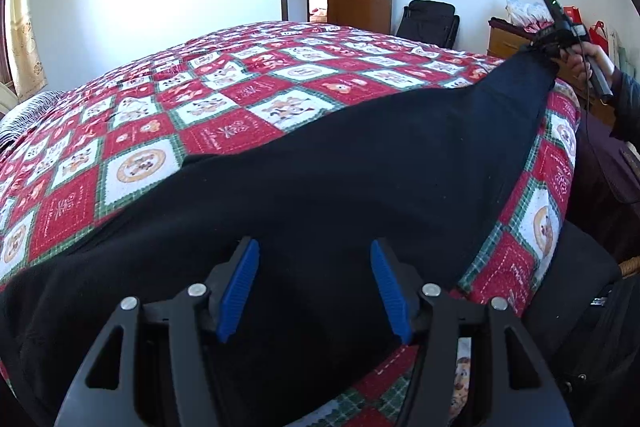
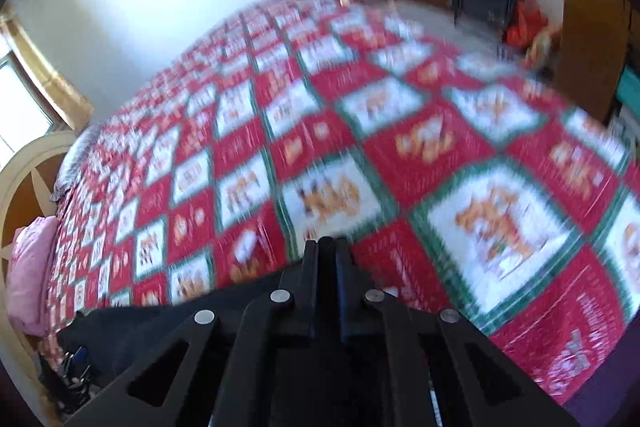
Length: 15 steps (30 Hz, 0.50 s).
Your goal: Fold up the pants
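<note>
Across the bed's red patchwork quilt point(image 1: 248, 95) lie the black pants point(image 1: 320, 187), stretched lengthwise. Right tool point(image 1: 550, 45) pinches the far end, lifted; left tool point(image 1: 316, 291) hovers spread over the near end. Next, I judge, carry that end across.

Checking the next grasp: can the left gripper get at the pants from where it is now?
Probably yes. The left gripper hangs with jaws open right over the black pants, nothing between them. The right gripper grips the far end.
</note>
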{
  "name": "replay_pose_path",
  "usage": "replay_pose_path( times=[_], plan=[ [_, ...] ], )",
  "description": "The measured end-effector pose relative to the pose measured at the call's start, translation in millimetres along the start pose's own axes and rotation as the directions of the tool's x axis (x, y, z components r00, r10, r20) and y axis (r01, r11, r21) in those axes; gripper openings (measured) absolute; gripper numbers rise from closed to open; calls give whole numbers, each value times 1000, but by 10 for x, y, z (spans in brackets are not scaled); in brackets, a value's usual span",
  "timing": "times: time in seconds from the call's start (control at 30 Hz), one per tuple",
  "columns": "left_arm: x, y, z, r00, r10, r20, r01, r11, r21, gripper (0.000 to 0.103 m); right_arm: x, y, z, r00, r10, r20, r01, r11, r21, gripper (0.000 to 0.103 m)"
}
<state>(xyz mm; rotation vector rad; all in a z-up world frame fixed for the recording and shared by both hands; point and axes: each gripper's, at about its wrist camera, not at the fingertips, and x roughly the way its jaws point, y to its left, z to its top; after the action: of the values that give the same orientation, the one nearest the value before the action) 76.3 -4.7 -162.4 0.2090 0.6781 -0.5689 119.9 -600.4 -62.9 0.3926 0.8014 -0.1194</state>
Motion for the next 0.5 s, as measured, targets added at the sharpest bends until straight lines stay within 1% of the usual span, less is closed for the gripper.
replay_pose_path(
  times=[0.03, 0.07, 0.1, 0.17, 0.2, 0.23, 0.27, 0.3, 0.33, 0.43, 0.5],
  plan=[
    [4, -13, -5, 1000, 0, 1, 0, 1000, 2, 65, -26, -7, 7, 1000, 1, 26, -1, 1000, 0, 7],
    [12, -27, -8, 1000, 1, 1, -1, 1000, 6, 66, -11, 0, 21, 999, -20, 40, 20, 1000, -7, 7],
    [14, -33, -10, 1000, 4, 1, -4, 1000, 11, 68, 22, 5, 1, 997, -66, 45, 67, 998, -21, 7],
    [20, -66, -12, 1000, 10, -1, -10, 1000, 28, 70, 201, -4, -4, 994, -110, 8, 111, 993, -35, 8],
    [24, -73, -10, 1000, 14, -2, -14, 999, 35, 71, 272, -33, -6, 992, -127, -12, 126, 991, -40, 11],
    [20, -83, -14, 1000, 18, -4, -17, 999, 44, 71, 318, -70, -16, 987, -161, -24, 160, 986, -46, 20],
    [12, -88, -17, 1000, 20, -4, -19, 999, 49, 71, 311, -116, -28, 980, -196, -23, 194, 980, -51, 33],
    [-9, -93, -22, 1000, 20, -3, -20, 998, 53, 71, 274, -153, -38, 977, -214, -10, 213, 976, -52, 41],
    [-37, -102, -29, 1000, 19, -1, -19, 998, 54, 71, 188, -204, -49, 977, -212, 8, 212, 977, -37, 52],
    [-149, -167, -36, 1000, 7, 20, -8, 998, 69, 71, -92, -340, -103, 982, -188, 9, 188, 982, 25, 53],
    [-189, -234, -40, 1000, -5, 29, 3, 996, 89, 71, -291, -387, -177, 989, -147, 12, 146, 987, 61, 52]
  ],
)
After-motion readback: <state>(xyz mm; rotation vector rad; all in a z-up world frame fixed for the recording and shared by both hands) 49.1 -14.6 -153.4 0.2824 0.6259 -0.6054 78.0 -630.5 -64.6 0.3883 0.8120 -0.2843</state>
